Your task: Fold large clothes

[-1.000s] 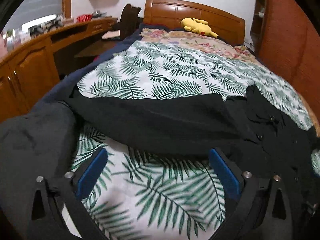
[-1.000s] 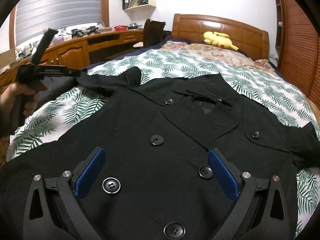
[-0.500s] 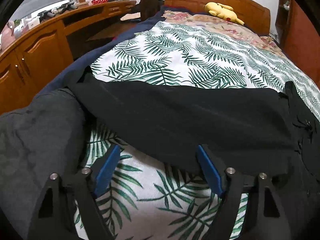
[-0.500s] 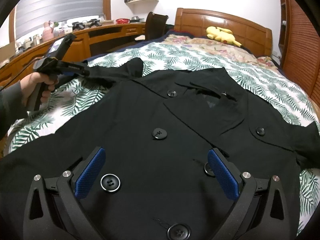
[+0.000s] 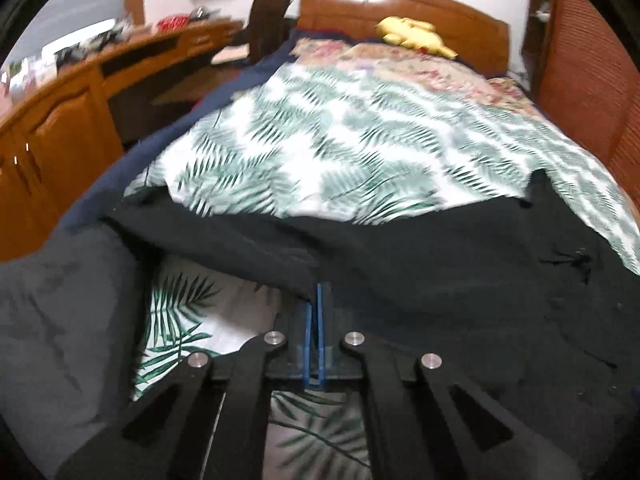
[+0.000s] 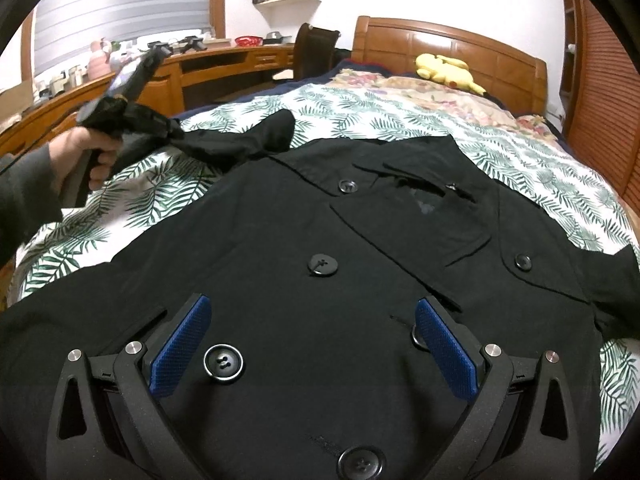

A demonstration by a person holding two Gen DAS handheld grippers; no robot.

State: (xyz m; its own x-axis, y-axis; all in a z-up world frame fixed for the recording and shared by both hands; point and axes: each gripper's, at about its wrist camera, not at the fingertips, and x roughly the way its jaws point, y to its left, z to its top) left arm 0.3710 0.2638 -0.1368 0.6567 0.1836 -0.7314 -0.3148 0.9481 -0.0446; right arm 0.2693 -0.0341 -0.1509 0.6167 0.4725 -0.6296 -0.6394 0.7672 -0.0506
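Observation:
A black double-breasted coat (image 6: pixel 320 220) lies front up on the leaf-print bedcover (image 6: pixel 384 116). Its sleeve (image 5: pixel 360 248) stretches out to the left across the cover. My left gripper (image 5: pixel 314 294) has its jaws closing to nothing, the blue pads pinching the near edge of that sleeve. From the right wrist view the left gripper (image 6: pixel 174 130) grips the sleeve end (image 6: pixel 240 140), held by a hand (image 6: pixel 80 152). My right gripper (image 6: pixel 312 302) hovers open just over the coat's buttoned front, with nothing between its pads.
A wooden headboard (image 6: pixel 440 44) with a yellow plush toy (image 6: pixel 444 70) ends the bed. A long wooden desk (image 6: pixel 224 60) and a chair (image 6: pixel 314 48) stand along the left, a slatted wooden wall (image 6: pixel 604 80) along the right. Grey cloth (image 5: pixel 60 320) fills the left wrist view's lower left.
The left gripper came forward to the sleeve's edge and went from wide open to shut on it. The right gripper stayed open over the coat front.

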